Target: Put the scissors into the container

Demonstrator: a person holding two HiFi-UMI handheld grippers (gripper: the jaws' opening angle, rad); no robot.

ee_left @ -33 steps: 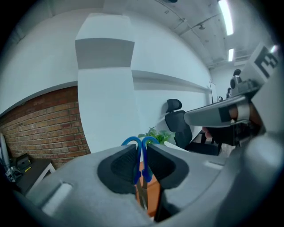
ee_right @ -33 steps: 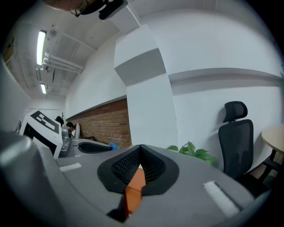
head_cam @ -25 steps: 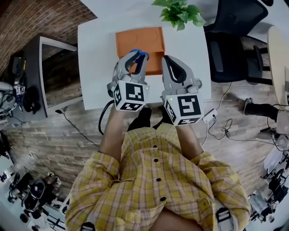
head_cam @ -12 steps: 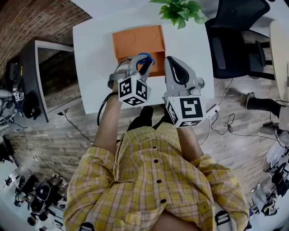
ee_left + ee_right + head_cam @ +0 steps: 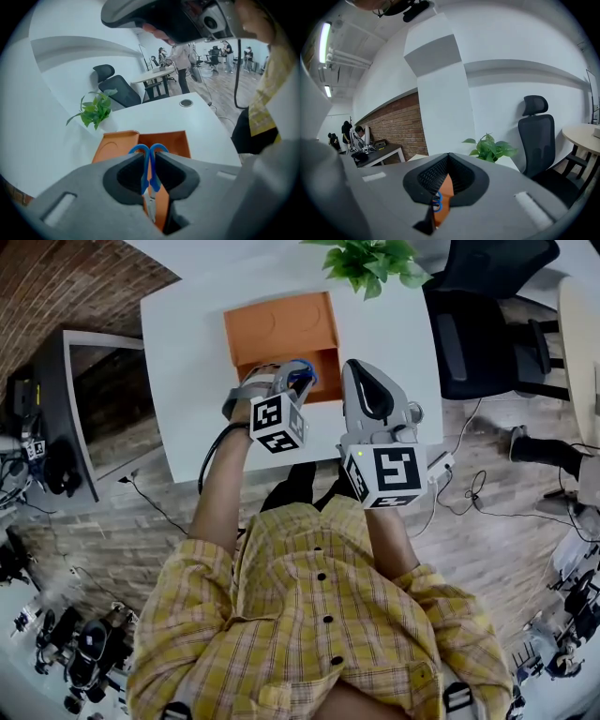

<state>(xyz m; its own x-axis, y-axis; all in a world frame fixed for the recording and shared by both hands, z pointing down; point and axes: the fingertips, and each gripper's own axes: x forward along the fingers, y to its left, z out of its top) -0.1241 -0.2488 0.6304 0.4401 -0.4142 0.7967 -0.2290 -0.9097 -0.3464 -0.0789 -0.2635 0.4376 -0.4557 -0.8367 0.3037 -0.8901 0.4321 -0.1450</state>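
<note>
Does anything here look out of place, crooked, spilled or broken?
Nothing stands out. The blue-handled scissors sit clamped between the left gripper's fingers by the orange container, and the plant stands upright on the white table. No spill or damage shows.

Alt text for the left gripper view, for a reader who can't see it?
The left gripper is shut on blue-handled scissors, with an open orange container just beyond them on a white table. A green plant and a black office chair show farther back.
</note>
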